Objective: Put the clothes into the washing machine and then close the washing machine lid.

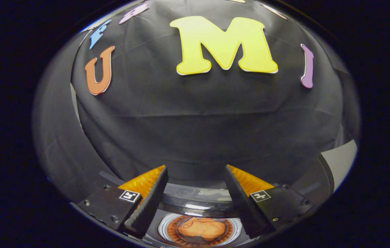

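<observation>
My fingers are spread wide with nothing between the pads, hanging above the washing machine. Looking down between them I see its round drum opening, and orange clothes lie bunched inside the drum. The machine's dark rim curves just ahead of the fingertips. Beyond the machine rises the booth's black cloth wall, creased.

An orange garment lies crumpled inside the washing machine's round drum, its dark rim uncovered.
</observation>
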Action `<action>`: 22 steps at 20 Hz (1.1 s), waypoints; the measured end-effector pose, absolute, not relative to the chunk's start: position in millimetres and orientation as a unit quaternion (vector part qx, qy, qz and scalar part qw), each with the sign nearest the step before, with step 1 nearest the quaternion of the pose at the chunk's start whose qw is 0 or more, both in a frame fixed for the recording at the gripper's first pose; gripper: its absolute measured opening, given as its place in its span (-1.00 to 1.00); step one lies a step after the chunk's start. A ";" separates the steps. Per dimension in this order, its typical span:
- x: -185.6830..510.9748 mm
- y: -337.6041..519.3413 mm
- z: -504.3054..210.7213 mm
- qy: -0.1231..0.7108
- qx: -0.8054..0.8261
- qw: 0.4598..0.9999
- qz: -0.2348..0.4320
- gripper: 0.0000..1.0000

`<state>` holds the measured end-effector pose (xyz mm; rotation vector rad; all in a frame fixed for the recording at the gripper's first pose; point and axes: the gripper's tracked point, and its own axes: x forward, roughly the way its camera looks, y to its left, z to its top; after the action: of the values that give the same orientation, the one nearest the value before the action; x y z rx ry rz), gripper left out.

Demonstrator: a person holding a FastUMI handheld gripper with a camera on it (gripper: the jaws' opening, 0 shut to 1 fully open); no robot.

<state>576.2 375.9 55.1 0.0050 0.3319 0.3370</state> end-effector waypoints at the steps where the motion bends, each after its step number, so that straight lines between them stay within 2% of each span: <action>1: 573.3 376.1 54.6 0.164 0.002 0.972 0.167 1.00; 13: 525.6 370.5 31.0 0.144 0.005 0.974 0.172 1.00; 22: 460.4 346.4 -35.1 0.175 0.007 0.971 0.160 1.00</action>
<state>460.4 346.4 -35.1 0.0134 0.3538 0.3241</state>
